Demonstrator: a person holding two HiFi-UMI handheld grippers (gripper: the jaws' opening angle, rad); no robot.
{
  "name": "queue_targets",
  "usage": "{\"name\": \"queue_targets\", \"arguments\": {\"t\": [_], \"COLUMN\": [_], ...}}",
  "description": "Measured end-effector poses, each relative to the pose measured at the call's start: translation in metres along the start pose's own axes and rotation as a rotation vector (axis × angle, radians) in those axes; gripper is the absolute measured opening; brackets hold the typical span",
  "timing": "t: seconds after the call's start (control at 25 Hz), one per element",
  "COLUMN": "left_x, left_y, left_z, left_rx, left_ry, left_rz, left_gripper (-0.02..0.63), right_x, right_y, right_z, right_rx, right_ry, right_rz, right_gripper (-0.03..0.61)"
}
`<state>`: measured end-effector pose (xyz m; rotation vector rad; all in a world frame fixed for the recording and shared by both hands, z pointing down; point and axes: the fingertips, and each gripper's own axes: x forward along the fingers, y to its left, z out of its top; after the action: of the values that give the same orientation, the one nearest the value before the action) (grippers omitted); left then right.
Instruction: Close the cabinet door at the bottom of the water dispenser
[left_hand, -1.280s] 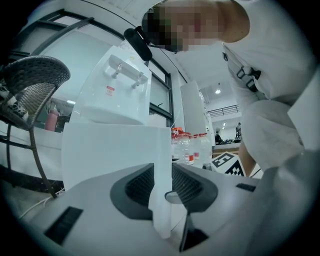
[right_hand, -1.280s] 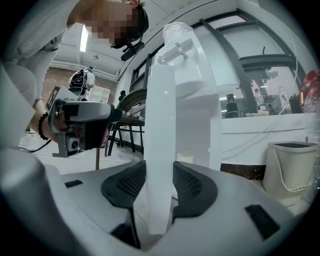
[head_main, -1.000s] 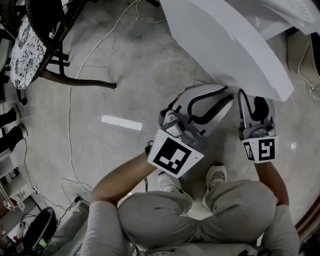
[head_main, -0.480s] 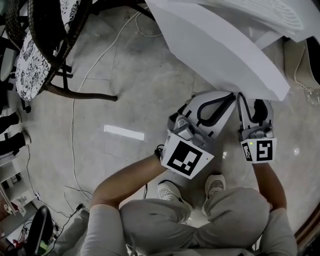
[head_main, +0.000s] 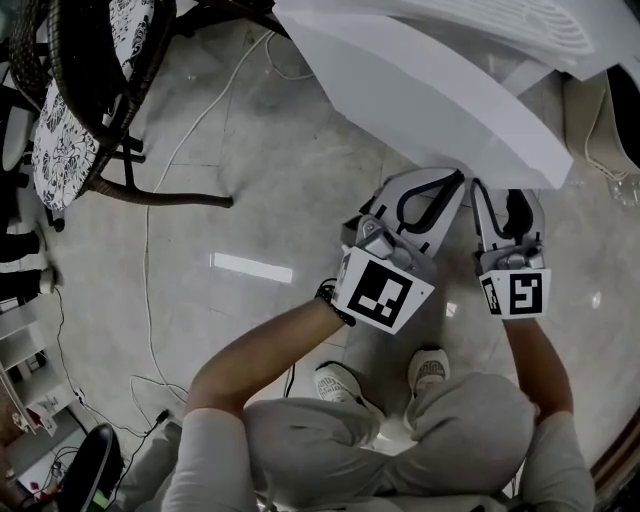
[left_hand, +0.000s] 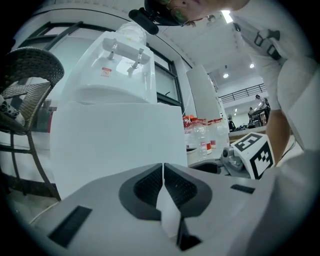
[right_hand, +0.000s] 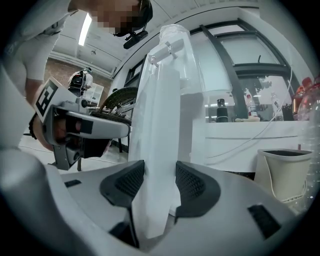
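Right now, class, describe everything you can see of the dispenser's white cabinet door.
The cabinet door is a plain white, smooth flat panel, plastic by its look, swung open from the water dispenser and upright. Its free edge stands between the right gripper's opening jaws. The left gripper, shut, points at its broad face; contact there is unclear.

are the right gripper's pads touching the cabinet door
Cannot tell. In the right gripper view the edge of the cabinet door fills the space between the opening jaws of the right gripper; no gap shows, but neither does firm contact.
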<state>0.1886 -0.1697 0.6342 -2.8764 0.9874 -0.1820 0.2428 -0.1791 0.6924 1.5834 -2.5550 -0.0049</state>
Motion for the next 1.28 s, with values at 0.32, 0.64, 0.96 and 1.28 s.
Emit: {"name": "queue_targets", "arguments": {"t": [0.32,0.64,0.96,1.28], "left_x": [0.010,0.019,0.027,0.052], "left_y": [-0.001,-0.003,0.011,0.020], "left_z": [0.008,0.011,-0.002,-0.011], "left_rx": [-0.002,-0.021,-0.032,-0.050], "left_ry": [-0.020,-0.026,0.013,0.034], "left_rz": [0.001,-0.011,0.059,0.096], "left_gripper": [0.017,0.017,0.009,0.008], "right_x": [0.005,0.023,0.036,0.051], "right_y": [-0.019,-0.048,-0.066,-0.080], "right_z": [0.000,-0.001,0.000,0.001], "right_rx": [0.000,0.049,0.030,0.032], "right_ry": [-0.002,-0.013,-0.023,-0.026], "right_rz": [-0.076,-0.154,-0.183,-0.207], "right_gripper": [0.193,0.155,0.141,0.133]}}
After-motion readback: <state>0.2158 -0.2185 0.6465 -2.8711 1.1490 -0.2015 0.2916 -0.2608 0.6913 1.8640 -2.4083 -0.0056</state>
